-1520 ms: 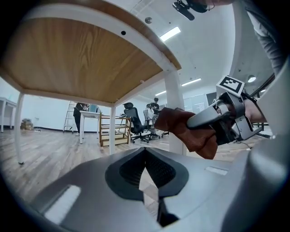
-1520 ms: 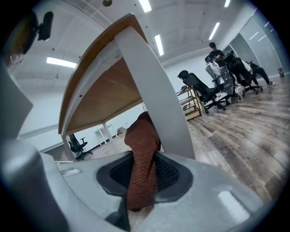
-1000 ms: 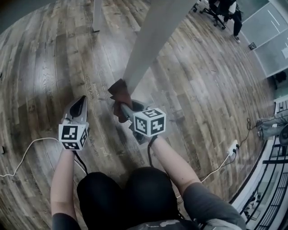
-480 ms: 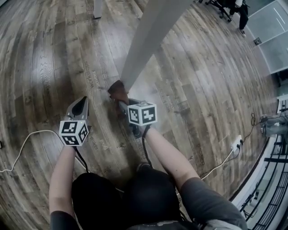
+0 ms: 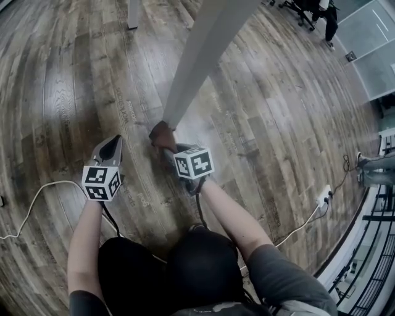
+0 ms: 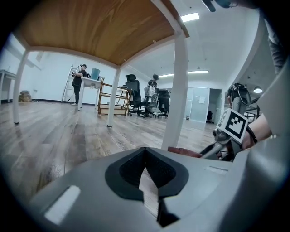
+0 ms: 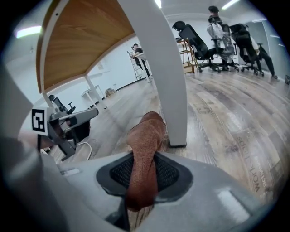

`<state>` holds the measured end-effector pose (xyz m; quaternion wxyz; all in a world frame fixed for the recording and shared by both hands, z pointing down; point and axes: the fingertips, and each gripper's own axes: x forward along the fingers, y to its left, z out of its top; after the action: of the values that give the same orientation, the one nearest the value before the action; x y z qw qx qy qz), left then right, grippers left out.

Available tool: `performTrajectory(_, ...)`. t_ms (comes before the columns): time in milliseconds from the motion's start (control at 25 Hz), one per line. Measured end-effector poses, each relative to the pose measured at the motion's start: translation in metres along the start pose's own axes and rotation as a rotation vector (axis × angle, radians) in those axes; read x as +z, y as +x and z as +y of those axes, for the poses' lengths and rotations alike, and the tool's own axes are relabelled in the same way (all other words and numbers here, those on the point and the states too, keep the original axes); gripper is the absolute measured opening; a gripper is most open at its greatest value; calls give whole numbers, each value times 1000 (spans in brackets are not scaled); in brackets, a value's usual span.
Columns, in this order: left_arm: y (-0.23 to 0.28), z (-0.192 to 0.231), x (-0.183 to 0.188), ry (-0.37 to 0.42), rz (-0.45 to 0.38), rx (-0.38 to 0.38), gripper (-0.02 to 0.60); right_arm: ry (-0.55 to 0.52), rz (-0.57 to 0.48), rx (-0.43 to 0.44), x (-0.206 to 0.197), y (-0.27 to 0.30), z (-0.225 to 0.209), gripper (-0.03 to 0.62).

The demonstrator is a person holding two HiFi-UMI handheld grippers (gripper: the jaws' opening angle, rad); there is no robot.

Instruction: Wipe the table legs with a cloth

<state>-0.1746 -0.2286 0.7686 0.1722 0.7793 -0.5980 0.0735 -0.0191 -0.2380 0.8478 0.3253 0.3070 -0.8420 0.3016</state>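
Observation:
A white table leg (image 5: pixel 197 58) slants down to its foot on the wood floor. A rust-brown cloth (image 5: pixel 162 133) is pressed against the leg's foot, and my right gripper (image 5: pixel 166 147) is shut on it, its marker cube trailing behind. In the right gripper view the cloth (image 7: pixel 146 145) stands up from between the jaws and touches the leg (image 7: pixel 165 72). My left gripper (image 5: pixel 113 145) hangs to the left of the leg, shut and holding nothing. In the left gripper view the closed left gripper (image 6: pixel 146 159) points past the leg (image 6: pixel 177 90), with the cloth (image 6: pixel 186 152) low at its base.
A white cable (image 5: pixel 38 196) runs over the floor at the left. A power strip (image 5: pixel 321 199) lies at the right, beside a railing. Another table leg (image 5: pixel 134 12) stands at the top. Office chairs (image 7: pixel 199 43) and people are far off.
My right gripper has carried the cloth down the leg to its foot. The left gripper has stayed shut beside it, almost unmoved.

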Motion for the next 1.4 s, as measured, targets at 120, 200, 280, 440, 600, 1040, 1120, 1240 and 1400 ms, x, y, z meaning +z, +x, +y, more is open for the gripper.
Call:
performTrajectory(120,-10,29,30,-60,-52,96,20,-52,-65,26,13,-31,13,89)
performTrajectory(200,-16,47,55,-111,-80,154,20,-47,-146,45,32,-63,17,89)
performTrajectory(280,-23,55,86,-127,-117,169,20,-48,-235,62,60,-97,20,89)
performTrajectory(440,-37,37,148,-73,-169,117,20,-140,-397,63,122,-169,36,89)
performTrajectory(600,-48,-10,215,67,-218,22,20,-188,-595,86,186,-246,56,89)
performTrajectory(1040,-77,-124,373,213,-454,-170,20,-326,-921,72,318,-383,110,89)
performTrajectory(1120,-77,-133,382,231,-472,-177,20,-320,-929,62,323,-384,110,89)
performTrajectory(1240,-69,-139,370,250,-454,-182,20,-289,-900,55,310,-370,103,89)
performTrajectory(1400,-51,-134,321,243,-361,-184,20,-243,-811,22,276,-335,82,89)
